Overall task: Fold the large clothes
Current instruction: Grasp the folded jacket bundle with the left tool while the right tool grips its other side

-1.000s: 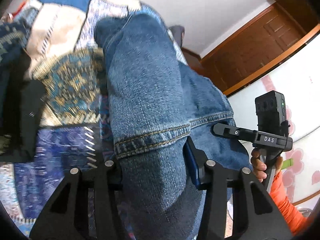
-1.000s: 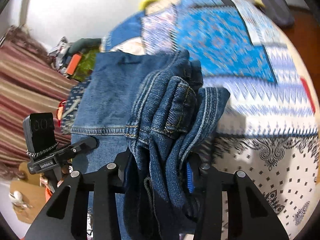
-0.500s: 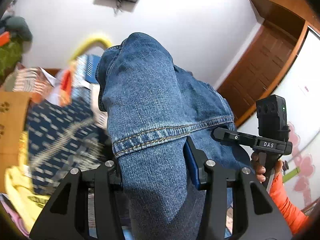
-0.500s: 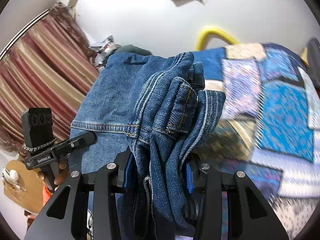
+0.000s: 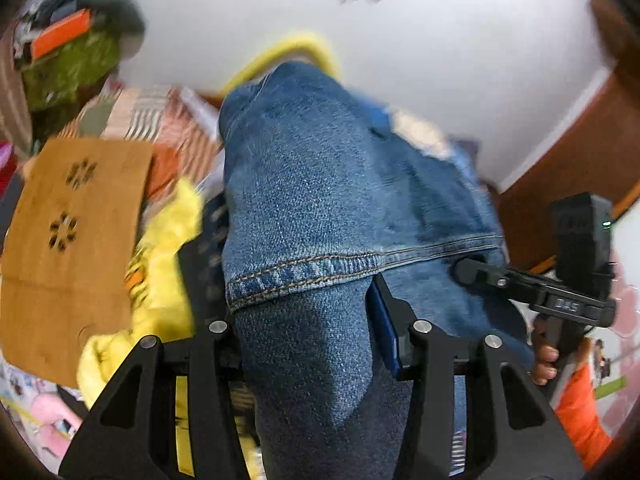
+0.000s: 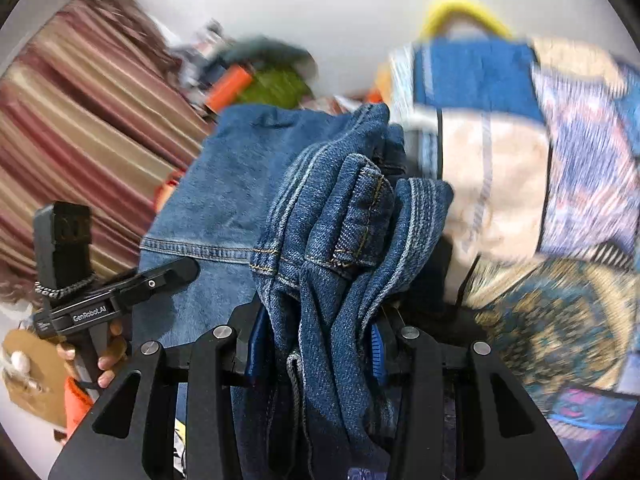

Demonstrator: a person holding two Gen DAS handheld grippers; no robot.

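Your left gripper (image 5: 312, 332) is clamped on the jeans (image 5: 320, 208) at frame centre; your right gripper (image 6: 316, 344) pinches their bunched waistband. Keep both grips level and taut, then lower the denim squarely onto the patchwork bed (image 6: 560, 184) at right.

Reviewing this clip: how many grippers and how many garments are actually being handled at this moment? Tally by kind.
Grippers: 2, the left gripper and the right gripper, each shut on denim.
Garments held: 1, the blue jeans, gripped at a hemmed edge on the left and at bunched folds on the right.
Total: 3
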